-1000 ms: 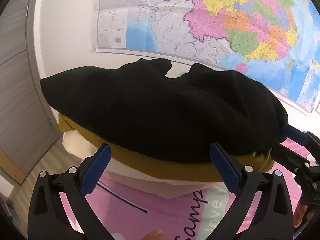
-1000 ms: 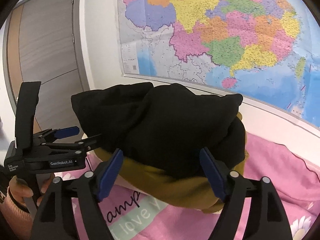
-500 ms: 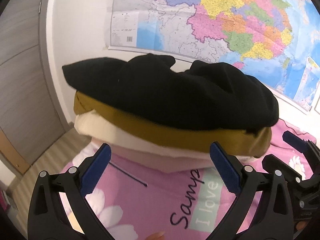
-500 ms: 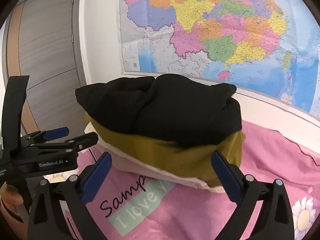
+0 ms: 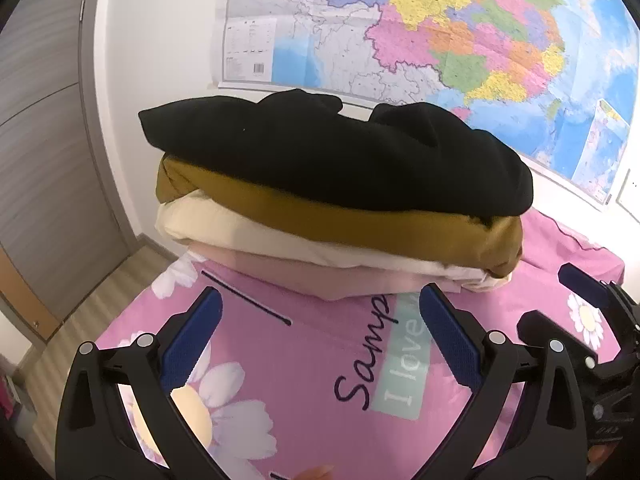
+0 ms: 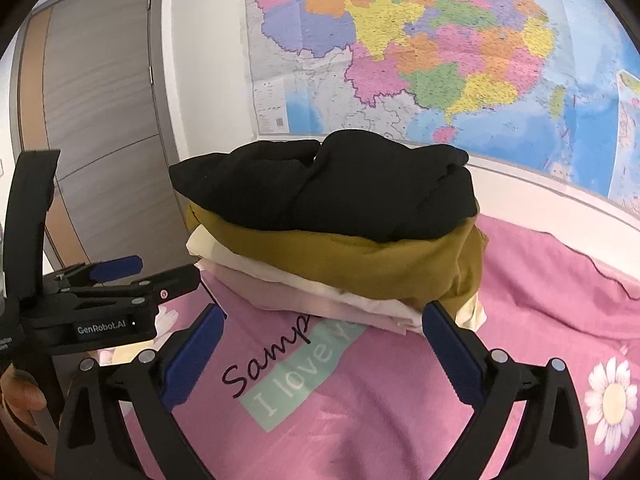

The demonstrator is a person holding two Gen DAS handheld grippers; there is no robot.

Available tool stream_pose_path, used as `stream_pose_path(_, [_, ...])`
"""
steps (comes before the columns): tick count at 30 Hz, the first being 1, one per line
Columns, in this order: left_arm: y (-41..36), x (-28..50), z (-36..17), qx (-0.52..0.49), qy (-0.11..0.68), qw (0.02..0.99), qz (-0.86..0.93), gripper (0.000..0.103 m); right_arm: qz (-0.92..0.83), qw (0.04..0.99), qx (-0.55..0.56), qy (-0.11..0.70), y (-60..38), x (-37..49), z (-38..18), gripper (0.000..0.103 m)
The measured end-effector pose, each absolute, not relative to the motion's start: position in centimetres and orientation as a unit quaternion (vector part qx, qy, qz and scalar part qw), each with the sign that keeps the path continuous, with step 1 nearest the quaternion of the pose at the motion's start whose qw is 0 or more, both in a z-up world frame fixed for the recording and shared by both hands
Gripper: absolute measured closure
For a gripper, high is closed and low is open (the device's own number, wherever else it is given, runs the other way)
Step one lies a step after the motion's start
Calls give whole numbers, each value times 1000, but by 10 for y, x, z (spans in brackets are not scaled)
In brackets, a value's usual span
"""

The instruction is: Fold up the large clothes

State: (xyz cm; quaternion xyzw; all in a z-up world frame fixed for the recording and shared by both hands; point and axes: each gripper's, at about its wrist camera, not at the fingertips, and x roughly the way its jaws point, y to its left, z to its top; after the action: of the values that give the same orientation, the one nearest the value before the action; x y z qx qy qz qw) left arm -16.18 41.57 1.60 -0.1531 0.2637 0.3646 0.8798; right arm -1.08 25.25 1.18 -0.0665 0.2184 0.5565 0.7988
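Observation:
A stack of folded clothes sits on the pink bed: a black garment [image 5: 336,160] on top, a mustard one [image 5: 340,220] under it, then a cream one [image 5: 256,236] and a pale pink one [image 5: 320,280]. The black garment [image 6: 324,192] also shows in the right wrist view. My left gripper [image 5: 320,320] is open and empty, a short way in front of the stack. My right gripper [image 6: 320,332] is open and empty, also in front of the stack. The left gripper shows from the side in the right wrist view [image 6: 120,276].
The bed has a pink flowered cover [image 5: 320,380] with printed lettering. A large map [image 6: 440,48] hangs on the wall behind the stack. A grey door [image 6: 100,120] stands at the left, with wooden floor [image 5: 80,300] beside the bed.
Both grippers have drawn back from the stack, which was close between the fingers a second ago and now sits farther off, with its lower layers and more bedcover showing.

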Motion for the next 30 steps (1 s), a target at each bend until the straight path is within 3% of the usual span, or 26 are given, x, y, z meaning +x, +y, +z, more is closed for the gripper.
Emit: stream_pose_path(30, [390,-168,14,-145,271,883,354,6,552,800,-56,228,230,-20,9,6])
